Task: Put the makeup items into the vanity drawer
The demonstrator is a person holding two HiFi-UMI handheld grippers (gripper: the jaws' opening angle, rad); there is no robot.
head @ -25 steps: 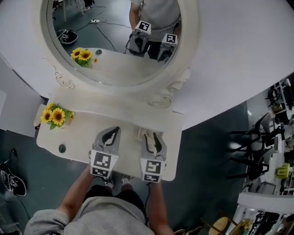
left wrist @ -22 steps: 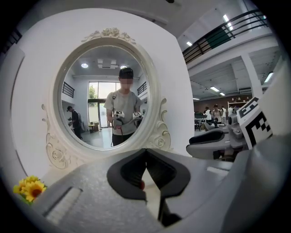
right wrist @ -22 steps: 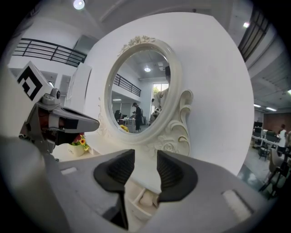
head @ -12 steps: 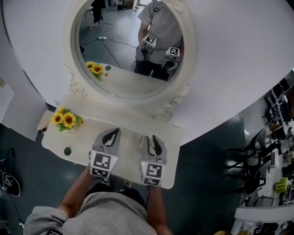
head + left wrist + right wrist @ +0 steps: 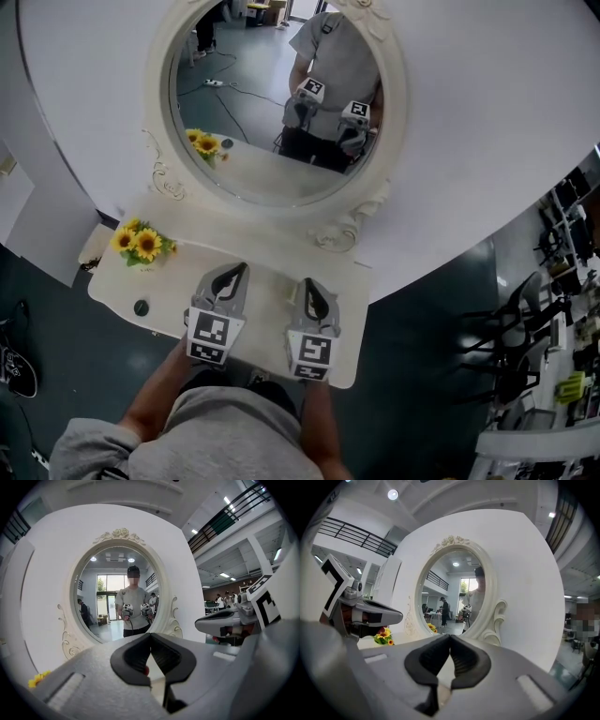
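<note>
We held both over the worktop [image 5: 169, 274]. Left hand-held gripper [image 5: 236, 272] was shut and empty; right hand-held gripper [image 5: 307, 286] had just closed on nothing.

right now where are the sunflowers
Head view: the sunflowers stand on the vanity top at its far left corner, below the mirror frame, beyond a small dark round item.

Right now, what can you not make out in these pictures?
- Vanity drawer: in no view; presumably under the tabletop in the head view.
- Small dark round thing, head view: too small to name.
- Tabletop beneath the left tongs and right tongs: they hide it.
- Both gripper views: the shut tongs' own bodies block the tabletop; no makeup items recognisable.
</note>
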